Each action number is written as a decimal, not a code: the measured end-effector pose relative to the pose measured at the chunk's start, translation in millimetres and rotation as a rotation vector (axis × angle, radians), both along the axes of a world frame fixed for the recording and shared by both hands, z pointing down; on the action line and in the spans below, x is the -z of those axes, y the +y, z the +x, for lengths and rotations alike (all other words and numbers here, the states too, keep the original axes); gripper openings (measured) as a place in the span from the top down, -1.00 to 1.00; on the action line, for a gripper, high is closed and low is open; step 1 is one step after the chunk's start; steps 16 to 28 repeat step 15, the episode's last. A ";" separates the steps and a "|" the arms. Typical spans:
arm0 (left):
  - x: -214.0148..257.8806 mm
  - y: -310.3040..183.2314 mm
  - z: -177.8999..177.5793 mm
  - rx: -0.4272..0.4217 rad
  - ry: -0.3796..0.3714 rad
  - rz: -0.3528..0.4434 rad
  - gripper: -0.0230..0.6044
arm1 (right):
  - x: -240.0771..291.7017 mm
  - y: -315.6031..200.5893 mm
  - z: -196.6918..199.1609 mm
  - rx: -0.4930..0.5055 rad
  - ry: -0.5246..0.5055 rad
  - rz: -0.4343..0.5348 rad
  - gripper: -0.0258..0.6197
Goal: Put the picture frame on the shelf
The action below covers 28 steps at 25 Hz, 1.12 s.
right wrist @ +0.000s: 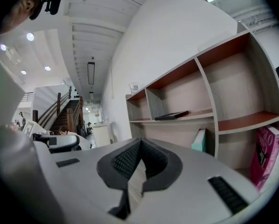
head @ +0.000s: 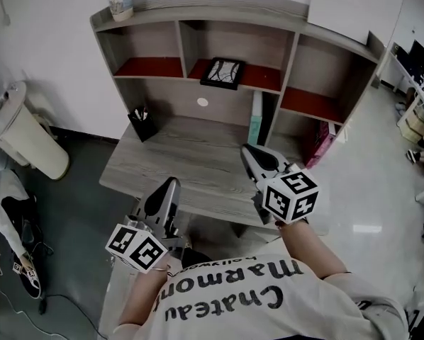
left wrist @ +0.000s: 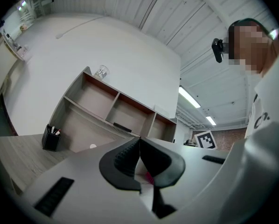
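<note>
A black picture frame (head: 222,73) lies flat in the middle compartment of the wooden shelf unit (head: 290,62); it also shows as a dark slab in the right gripper view (right wrist: 171,115) and the left gripper view (left wrist: 122,127). My left gripper (head: 171,183) hangs over the desk's front edge, jaws shut with nothing between them. My right gripper (head: 246,151) is held above the desk's right part, well short of the shelf, also shut and empty. Both sets of black pads (left wrist: 130,155) (right wrist: 130,160) meet at the tips.
A grey wood desk (head: 176,154) carries a black pen holder (head: 142,123) at back left. A teal book (head: 256,119) and a pink book (head: 318,144) stand under the shelves. A clear cup (head: 120,3) sits on the shelf top. A white bin (head: 24,137) stands left.
</note>
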State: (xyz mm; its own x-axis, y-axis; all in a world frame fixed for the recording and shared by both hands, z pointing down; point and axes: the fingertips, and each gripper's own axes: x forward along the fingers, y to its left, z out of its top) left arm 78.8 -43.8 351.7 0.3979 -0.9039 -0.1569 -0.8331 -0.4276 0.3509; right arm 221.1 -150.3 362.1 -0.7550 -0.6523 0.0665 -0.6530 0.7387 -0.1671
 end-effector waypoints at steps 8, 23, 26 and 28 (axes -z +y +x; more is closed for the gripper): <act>-12.7 1.6 -0.4 0.002 0.006 -0.039 0.87 | -41.4 2.0 9.7 -0.010 0.043 -0.078 0.90; -26.5 -2.6 -3.1 -0.002 0.004 -0.069 0.87 | -59.3 -2.5 14.4 -0.016 0.064 -0.098 0.90; -26.5 -2.6 -3.1 -0.002 0.004 -0.069 0.87 | -59.3 -2.5 14.4 -0.016 0.064 -0.098 0.90; -26.5 -2.6 -3.1 -0.002 0.004 -0.069 0.87 | -59.3 -2.5 14.4 -0.016 0.064 -0.098 0.90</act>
